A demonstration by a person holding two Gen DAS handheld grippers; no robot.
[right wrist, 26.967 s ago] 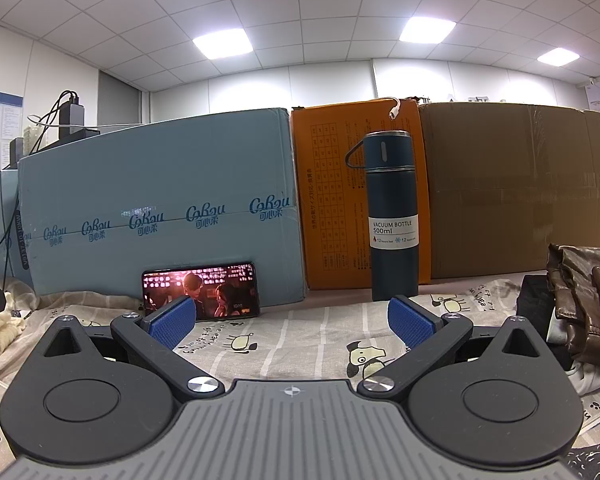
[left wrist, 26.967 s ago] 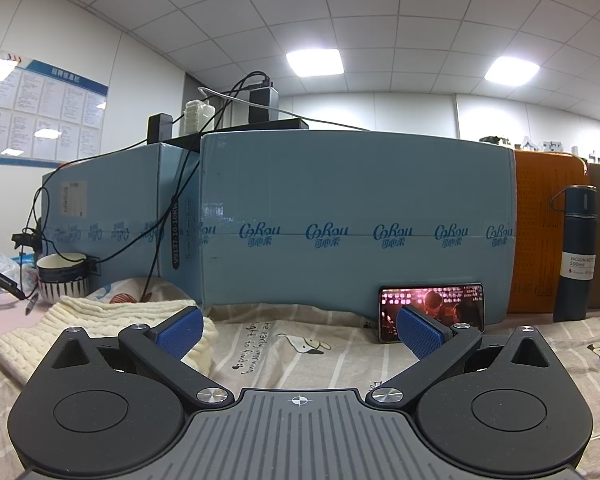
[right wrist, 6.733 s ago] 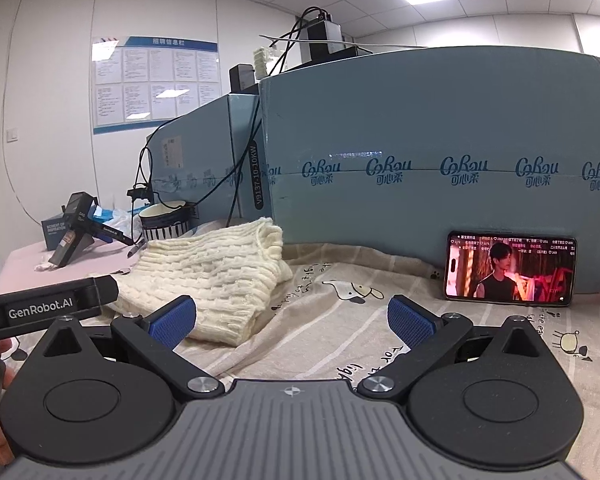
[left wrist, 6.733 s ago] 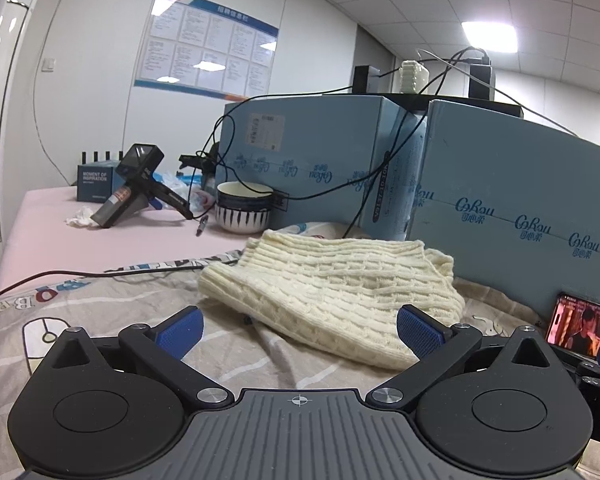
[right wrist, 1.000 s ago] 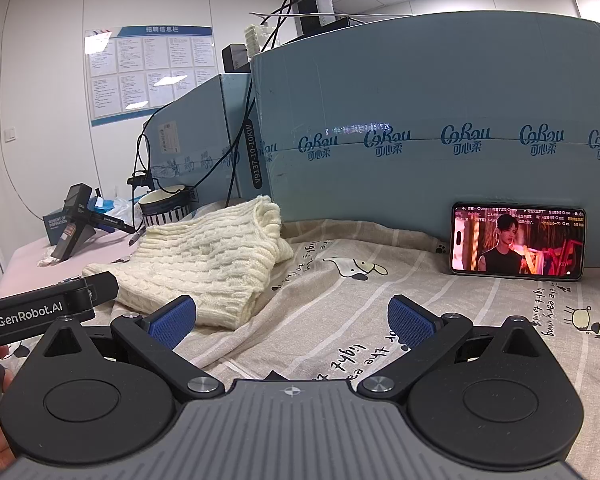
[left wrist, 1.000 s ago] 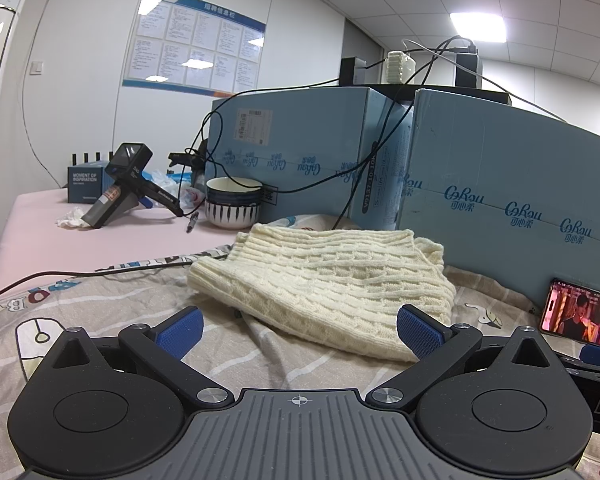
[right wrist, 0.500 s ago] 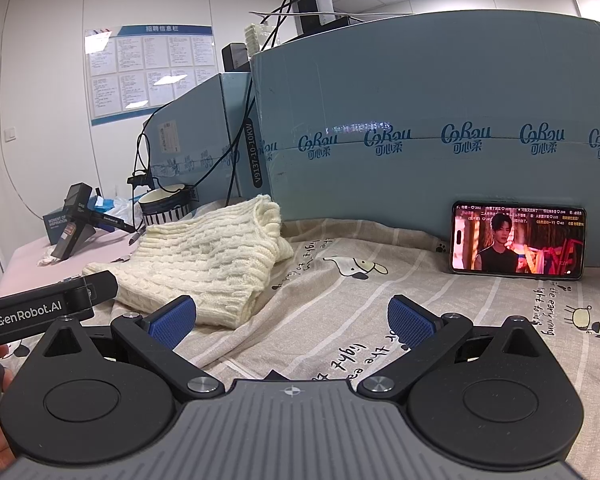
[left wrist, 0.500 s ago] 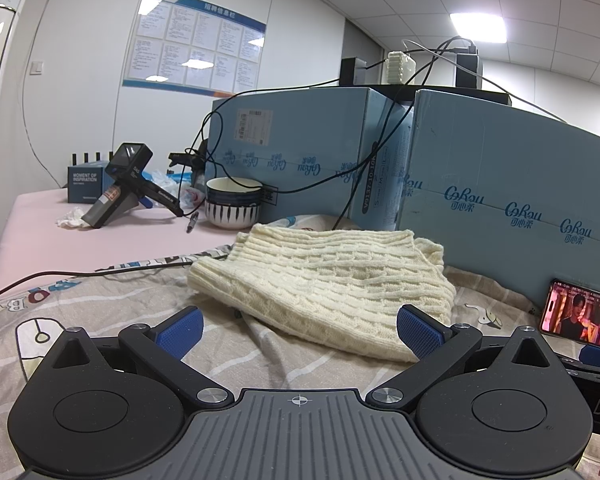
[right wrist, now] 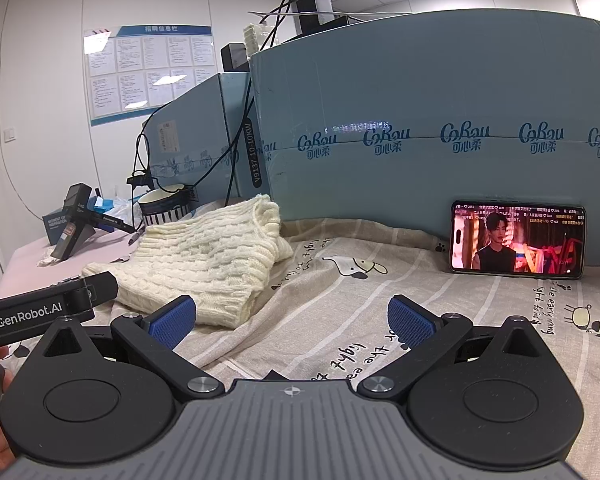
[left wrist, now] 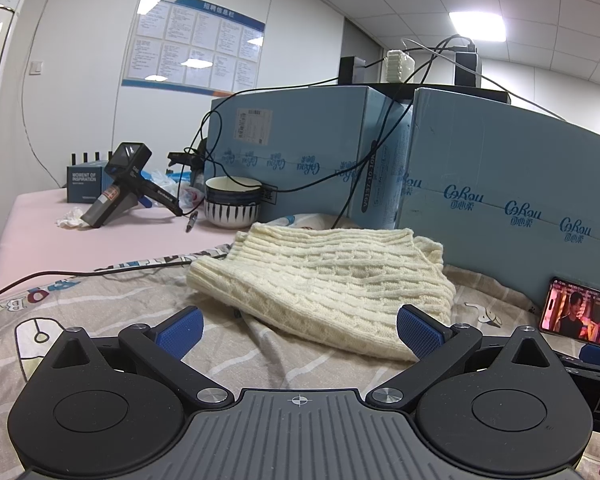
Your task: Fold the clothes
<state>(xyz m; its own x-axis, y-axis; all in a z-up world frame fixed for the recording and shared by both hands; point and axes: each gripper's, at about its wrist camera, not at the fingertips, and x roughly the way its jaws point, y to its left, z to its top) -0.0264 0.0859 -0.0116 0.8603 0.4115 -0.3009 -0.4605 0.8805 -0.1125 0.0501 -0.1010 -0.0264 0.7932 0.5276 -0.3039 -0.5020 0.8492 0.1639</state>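
A cream cable-knit sweater (left wrist: pixel 324 280) is seen lying bunched on a striped, cartoon-printed sheet (left wrist: pixel 112 300), at the far left of the working area and just in front of the blue cartons (left wrist: pixel 500 184). The left gripper (left wrist: pixel 298 328) is held low over the sheet with its blue pads set wide apart and nothing between them; the near edge of the sweater lies just beyond the fingertips (left wrist: pixel 418 330), and whether it is touched cannot be told. The right gripper (right wrist: pixel 292 322) is likewise spread wide and empty above the sheet, with the sweater (right wrist: pixel 204 260) to its far left and the folded near corner just beside its left pad. A phone (right wrist: pixel 518 239) showing a video is propped against the carton at the far right. A striped bowl (left wrist: pixel 232 202) is placed behind the sweater on a pink surface (left wrist: pixel 32 232), where a black handheld device (left wrist: pixel 120 186) and a small dark box (left wrist: pixel 85 183) are also set. Black cables (left wrist: pixel 364 176) are draped down between the cartons.
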